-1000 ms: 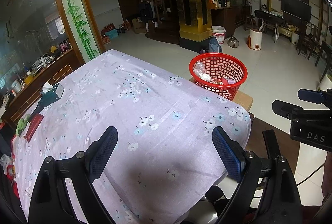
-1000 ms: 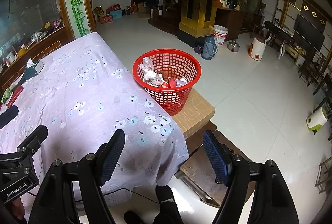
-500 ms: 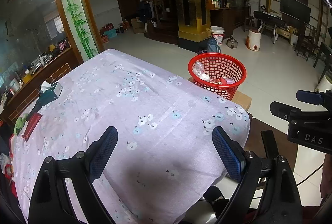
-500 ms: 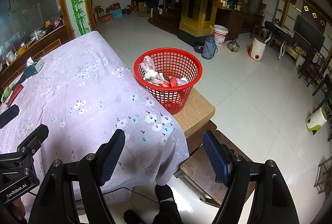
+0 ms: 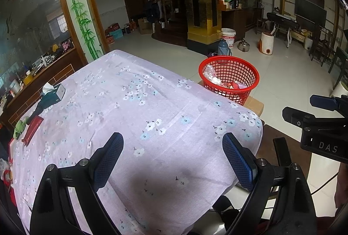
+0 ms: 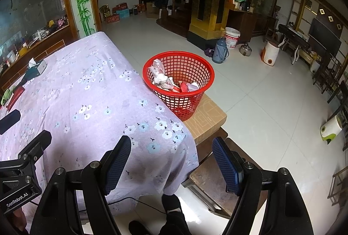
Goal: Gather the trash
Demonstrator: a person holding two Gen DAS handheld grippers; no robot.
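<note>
Left wrist view: the surface [image 5: 134, 104], draped in a lilac cloth with small white and blue flowers, fills the space ahead of and beneath the left tool [image 5: 171, 161], whose blue-padded fingers stand wide apart with nothing between them. Beyond the tool's right finger, off the far corner of the surface, stands the red basket [image 5: 245, 69], upright on a cardboard box [image 5: 255, 105], with crumpled wrappers [image 5: 214, 78] lying inside it. Far off to the tool's left, near the surface's edge, lie a tissue box [image 5: 55, 92] and a flat red packet [image 5: 32, 129]. The other tool shows at the right edge of this view, over the floor.

In the right wrist view the right tool [image 6: 171, 161] is likewise spread wide and empty, hanging over the near corner of the surface [image 6: 87, 93]. The red basket [image 6: 195, 67] sits straight ahead of it, touching the draped cloth on its left, with the wrappers [image 6: 161, 78] heaped toward that side. Below the tool, a person's dark-socked foot [image 6: 174, 211] rests on the pale tiled floor [image 6: 271, 104].
</note>
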